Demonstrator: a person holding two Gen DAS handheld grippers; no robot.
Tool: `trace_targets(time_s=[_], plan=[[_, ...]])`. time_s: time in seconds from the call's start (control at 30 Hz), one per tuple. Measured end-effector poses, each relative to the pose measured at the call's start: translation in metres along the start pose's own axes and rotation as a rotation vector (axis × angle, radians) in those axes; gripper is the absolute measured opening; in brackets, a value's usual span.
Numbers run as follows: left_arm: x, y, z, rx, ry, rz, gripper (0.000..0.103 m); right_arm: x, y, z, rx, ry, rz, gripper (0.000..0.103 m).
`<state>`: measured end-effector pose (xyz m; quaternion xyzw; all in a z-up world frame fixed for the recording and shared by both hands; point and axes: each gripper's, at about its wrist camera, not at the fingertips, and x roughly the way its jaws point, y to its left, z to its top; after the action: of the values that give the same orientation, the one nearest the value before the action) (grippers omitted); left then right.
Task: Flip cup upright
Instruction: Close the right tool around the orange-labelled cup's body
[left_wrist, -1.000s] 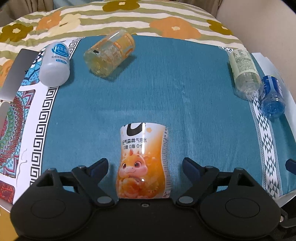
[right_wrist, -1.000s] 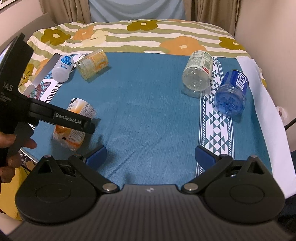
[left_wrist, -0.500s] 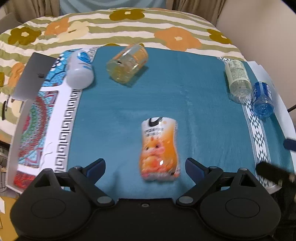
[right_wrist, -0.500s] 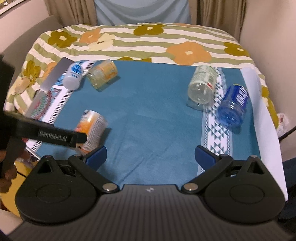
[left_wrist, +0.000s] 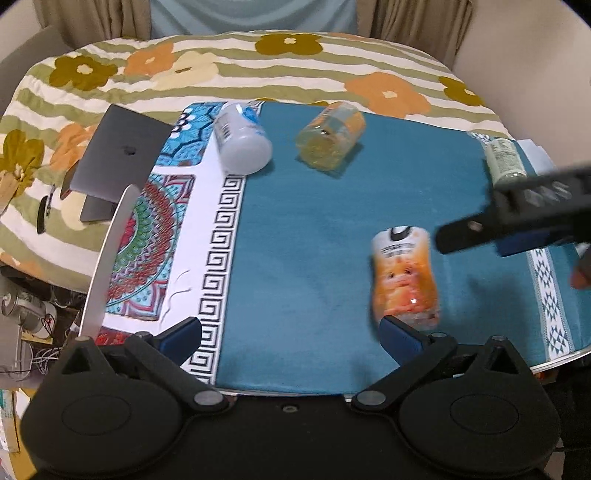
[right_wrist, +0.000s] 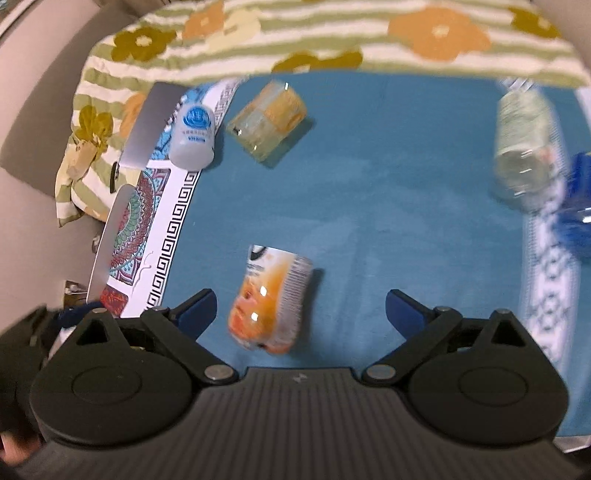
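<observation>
- Right gripper (right_wrist: 300, 308): fingers spread wide, nothing held. It hovers low over the near edge of the teal mat (right_wrist: 369, 192), with the orange cartoon cup (right_wrist: 271, 299) lying on its side between the fingers but nearer the left one.
- Left gripper (left_wrist: 290, 334): fingers also apart and empty, stationed at the mat's near edge. The orange cartoon cup (left_wrist: 404, 275) sits just beyond its right finger, outside the gap.
- Cup condition: not upright; both views are motion-blurred, so I cannot tell which end is the open one.
- Risk: the cup is off-centre in the right gripper's span. Closing now would likely strike one side first and roll the cup away across the mat.
- Risk: thin, glossy walls may buckle or slip under a hard squeeze.
- Risk: the two grippers are close together at the same edge; collision is possible.
- Mid mat: bare.
- Far left corner: a white bottle (left_wrist: 242, 142) and a yellow clear cup (left_wrist: 330, 142), both lying down.
- Right edge: a clear green-labelled bottle (right_wrist: 524, 144) and a blue bottle (right_wrist: 580, 206), also lying down, well apart from the work.
</observation>
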<state>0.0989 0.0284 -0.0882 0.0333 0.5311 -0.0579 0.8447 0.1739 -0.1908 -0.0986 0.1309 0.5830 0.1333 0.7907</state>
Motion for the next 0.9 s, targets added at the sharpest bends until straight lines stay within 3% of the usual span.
trace_targets(time_s=[0.17, 0.27, 0.5, 0.7, 0.9], plan=[[0.009, 0.018, -0.004, -0.010, 0.020, -0.013, 0.103, 0.047, 0.002, 0.019, 0.097, 0.103, 0.030, 0.102], [0.014, 0.026, -0.006, -0.019, 0.030, -0.024, 0.103, 0.063, -0.002, 0.024, 0.151, 0.137, 0.038, 0.094], [0.022, 0.035, -0.006, -0.040, 0.043, -0.056, 0.103, 0.079, -0.010, 0.028, 0.228, 0.158, 0.042, 0.086], [0.025, 0.037, -0.005, -0.034, 0.050, -0.058, 0.103, 0.084, -0.014, 0.027, 0.274, 0.172, 0.069, 0.073], [0.028, 0.039, -0.005, -0.036, 0.058, -0.060, 0.103, 0.085, -0.013, 0.026, 0.267, 0.164, 0.083, 0.070]])
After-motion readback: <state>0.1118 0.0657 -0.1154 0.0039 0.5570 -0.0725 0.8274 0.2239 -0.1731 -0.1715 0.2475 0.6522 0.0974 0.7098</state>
